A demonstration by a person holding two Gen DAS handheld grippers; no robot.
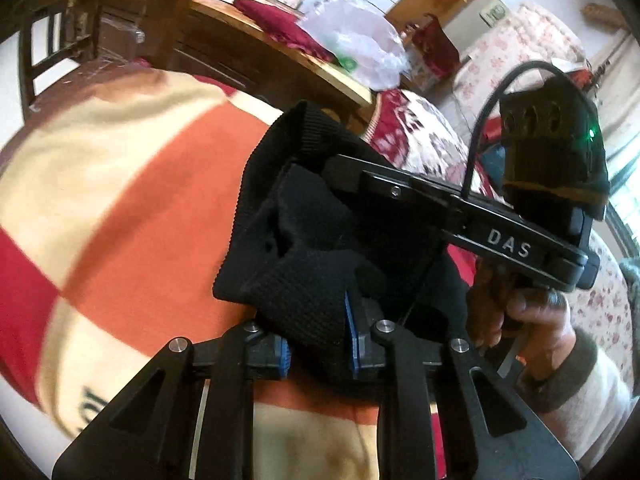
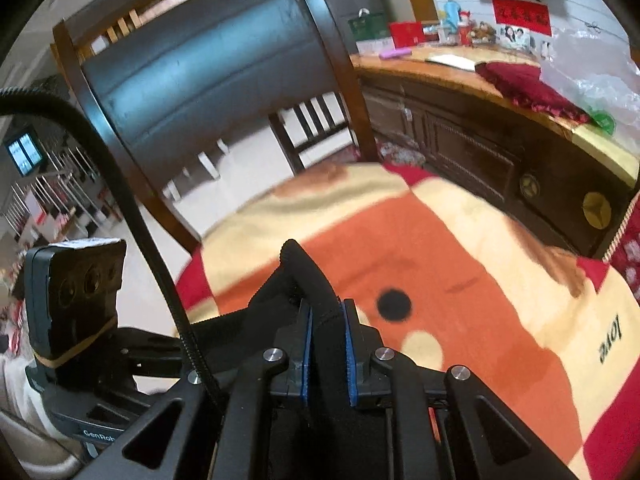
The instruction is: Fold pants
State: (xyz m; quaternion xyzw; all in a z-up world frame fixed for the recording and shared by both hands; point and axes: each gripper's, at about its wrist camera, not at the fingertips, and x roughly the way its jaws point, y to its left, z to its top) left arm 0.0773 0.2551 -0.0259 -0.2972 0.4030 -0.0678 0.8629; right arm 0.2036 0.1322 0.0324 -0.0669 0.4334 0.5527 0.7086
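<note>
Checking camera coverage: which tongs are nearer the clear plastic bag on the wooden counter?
Left, I'd judge. The left tongs, shut on the black pants, face the plastic bag just ahead; from the right tongs it sits far off at frame edge.

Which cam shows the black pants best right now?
Left wrist: the black pants fill mid-frame, ribbed band and folds visible, bunched between the left gripper. Right wrist shows only a narrow ridge pinched in the right gripper.

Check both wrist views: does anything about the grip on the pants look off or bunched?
Somewhat. The black pants are bunched in a crumpled wad between the left gripper, not held by a flat edge. The right gripper pinches a narrow ribbed fold. Both are shut on the fabric above the orange blanket. Nothing looks damaged.
</note>
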